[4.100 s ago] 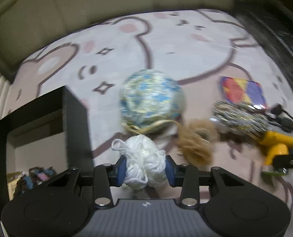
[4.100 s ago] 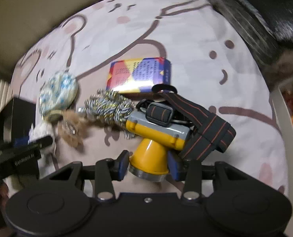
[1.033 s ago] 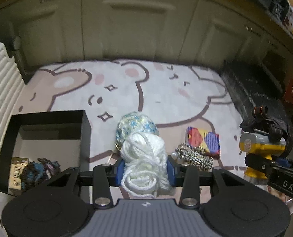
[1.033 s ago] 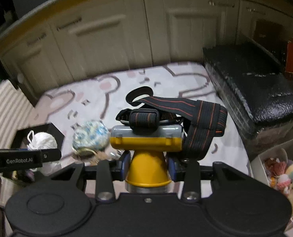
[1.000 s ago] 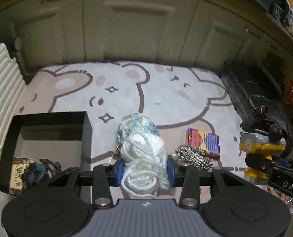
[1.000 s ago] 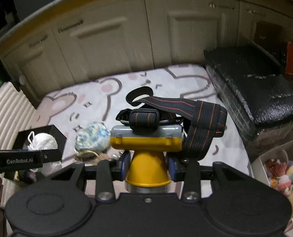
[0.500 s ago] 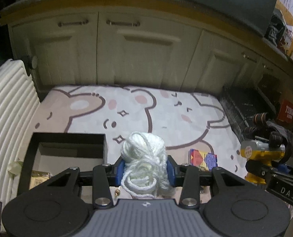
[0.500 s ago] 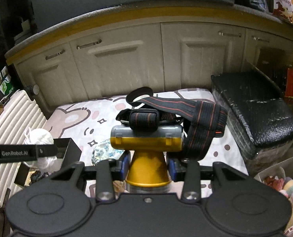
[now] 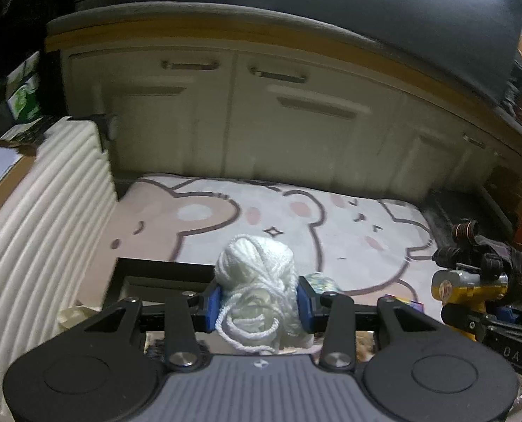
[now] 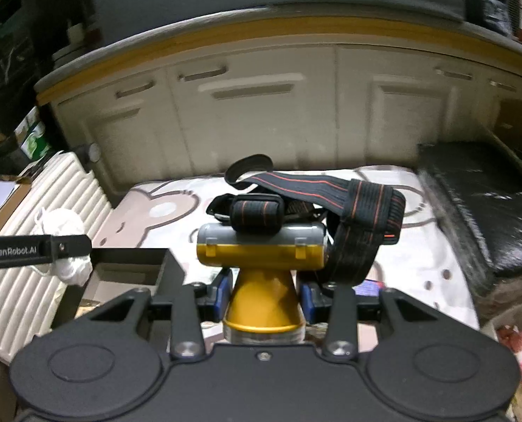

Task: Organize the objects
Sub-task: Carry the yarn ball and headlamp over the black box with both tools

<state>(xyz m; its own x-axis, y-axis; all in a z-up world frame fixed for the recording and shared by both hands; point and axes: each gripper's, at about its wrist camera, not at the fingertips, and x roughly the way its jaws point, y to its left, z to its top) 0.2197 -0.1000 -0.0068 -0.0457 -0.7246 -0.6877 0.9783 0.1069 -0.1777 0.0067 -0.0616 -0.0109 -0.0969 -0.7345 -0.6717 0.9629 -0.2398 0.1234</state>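
My left gripper [image 9: 259, 304] is shut on a ball of white yarn [image 9: 255, 281] and holds it high above the bear-print rug [image 9: 348, 246]. The yarn also shows at the left of the right wrist view [image 10: 65, 232]. My right gripper [image 10: 264, 297] is shut on a yellow headlamp [image 10: 261, 263] with a black, orange-striped strap [image 10: 359, 211], also lifted; it shows at the right of the left wrist view [image 9: 468, 286]. A black open box [image 9: 155, 277] lies on the rug below and left of the yarn, also in the right wrist view [image 10: 127, 263].
A blue-patterned ball [image 9: 322, 281] and a colourful box [image 9: 406, 304] peek out behind my left gripper. Cream cabinets [image 9: 261, 123] line the far side, a white ribbed radiator [image 9: 32, 239] the left, a black bench [image 10: 482, 204] the right. A bin of small toys [image 10: 517, 344] sits at lower right.
Both grippers have risen and tilted up with their loads, so the cabinets and countertop fill more of each view. The rug items have sunk behind the grippers.
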